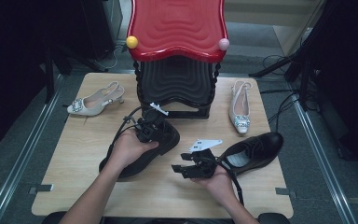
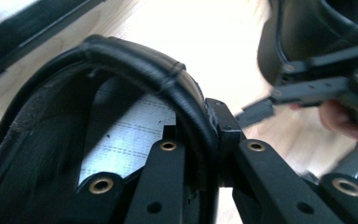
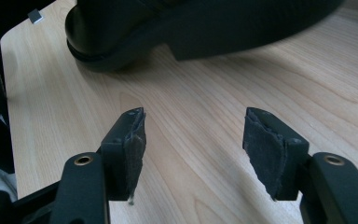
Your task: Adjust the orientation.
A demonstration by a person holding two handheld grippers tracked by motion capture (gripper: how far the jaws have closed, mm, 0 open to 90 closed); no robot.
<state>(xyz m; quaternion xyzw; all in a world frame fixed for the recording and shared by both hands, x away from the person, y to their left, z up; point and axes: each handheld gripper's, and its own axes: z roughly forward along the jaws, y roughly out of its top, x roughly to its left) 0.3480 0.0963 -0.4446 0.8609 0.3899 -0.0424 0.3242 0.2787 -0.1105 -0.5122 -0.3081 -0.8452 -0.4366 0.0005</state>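
Black leather lace-up shoe (image 1: 142, 156) lying near the middle of the pale wooden desk (image 1: 74, 158), a little left of centre, toe pointing far and right towards the red-topped black shoe rack (image 1: 177, 28). Left gripper (image 1: 150, 127) clamped on the padded collar (image 2: 168, 84) of that shoe, one of the jaws inside against the pale insole, the other outside on the leather. Right gripper (image 1: 186, 169) hovering near the front edge, jaws apart and empty, bare wood between them in the right gripper view. Matching black shoe (image 1: 254, 151) resting just right of that gripper, on the right part of the desk. Two beige slingback heels with jewelled buckles further off: one (image 1: 95, 100) at far left, one (image 1: 240, 109) at far right beside the rack.

Likely moderate in weight, with a stiff sole and heel but a soft, yielding upper. Padded collar compresses under the pads, so a good hold: rough lining inside, rolled edge stopping slip. Smooth polished toe and flanks probably slippery, poor for pinching. Gripped at the rim alone, toe liable to sag and swing; better carried low, or steadied with the free jaws at the heel counter. Not fragile, though scuffable.
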